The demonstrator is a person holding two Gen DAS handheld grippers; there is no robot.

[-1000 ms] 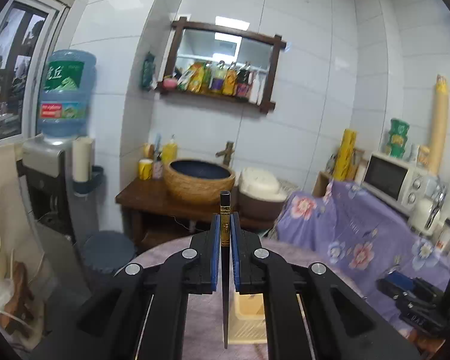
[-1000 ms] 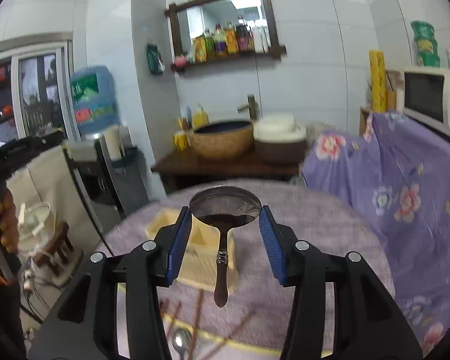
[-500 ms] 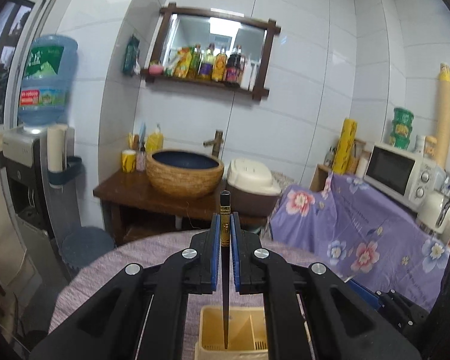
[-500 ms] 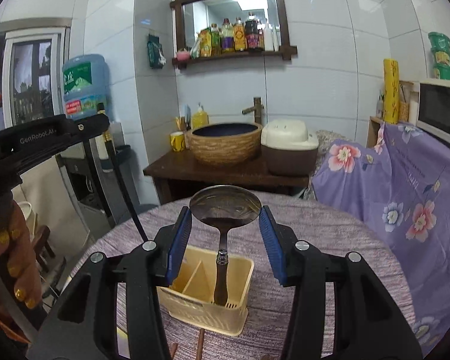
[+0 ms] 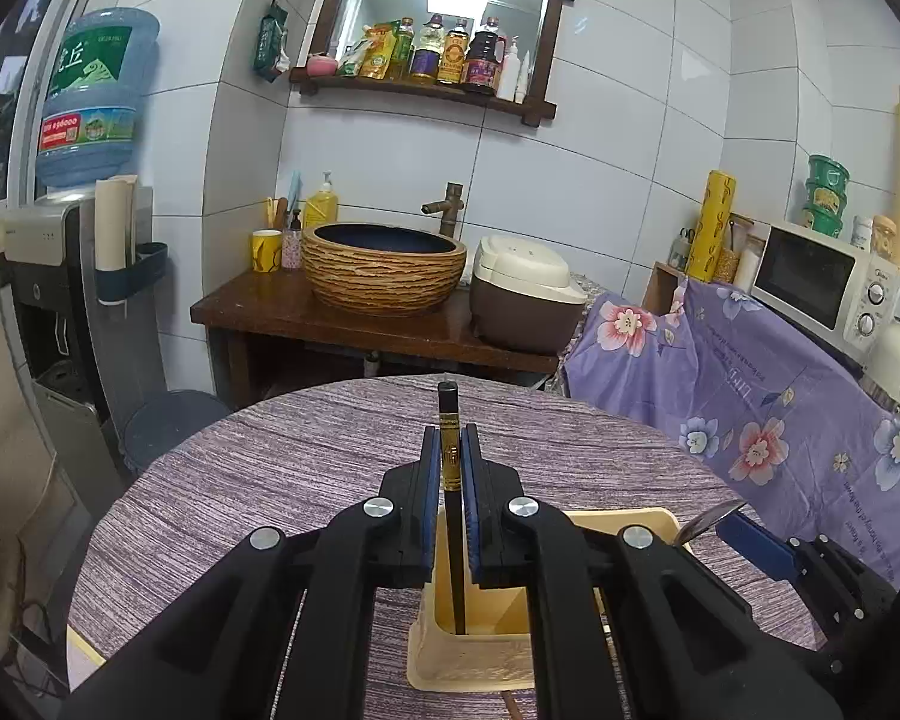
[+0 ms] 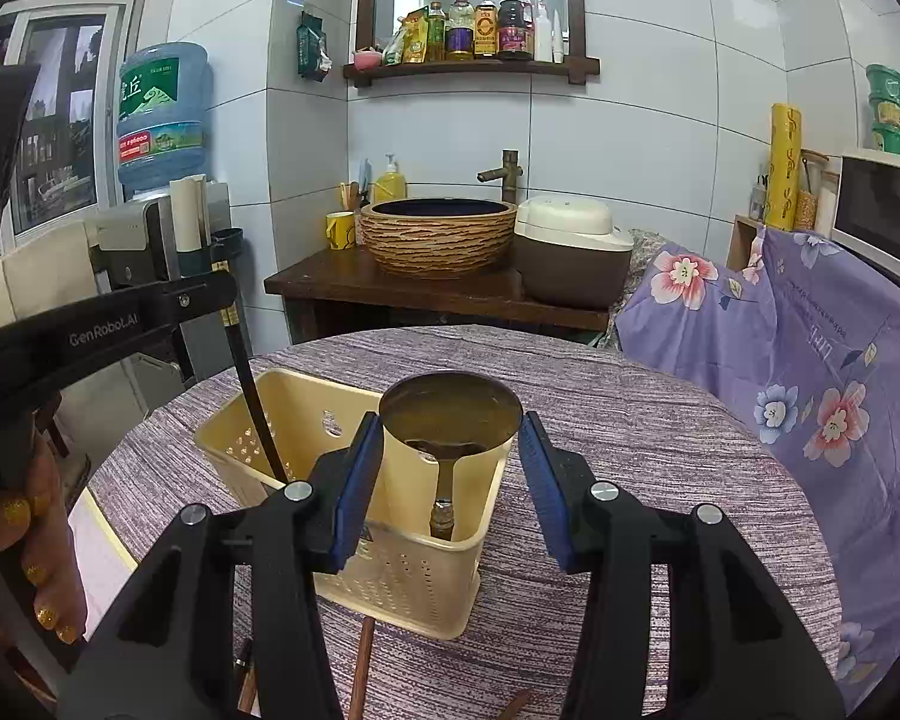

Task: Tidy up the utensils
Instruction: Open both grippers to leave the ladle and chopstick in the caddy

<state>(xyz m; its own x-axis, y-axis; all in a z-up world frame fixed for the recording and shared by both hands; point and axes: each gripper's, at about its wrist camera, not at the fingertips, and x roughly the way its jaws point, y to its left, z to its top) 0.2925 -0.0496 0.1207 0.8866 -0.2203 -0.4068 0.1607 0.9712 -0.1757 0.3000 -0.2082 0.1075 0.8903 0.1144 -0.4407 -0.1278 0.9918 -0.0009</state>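
Note:
My left gripper (image 5: pixel 450 450) is shut on a black chopstick (image 5: pixel 450 420) with a gold band. It holds the chopstick upright with the lower end inside the cream plastic utensil holder (image 5: pixel 630 525). My right gripper (image 6: pixel 450 462) is shut on the bowl of a metal spoon (image 6: pixel 450 414), held upright. The spoon's handle hangs down into the right compartment of the holder (image 6: pixel 282 420). The left gripper arm and its chopstick (image 6: pixel 258 414) also show in the right wrist view, over the holder's left compartment.
The holder stands on a round table with a purple cloth (image 6: pixel 660 420). Several chopsticks (image 6: pixel 363 666) lie on the cloth in front of the holder. A flowered purple cover (image 5: pixel 780 408) drapes furniture at the right. A wooden stand with a basin (image 5: pixel 384 267) is behind the table.
Both grippers have come down and forward over the holder. The chopstick's lower end and the spoon's handle have sunk into it.

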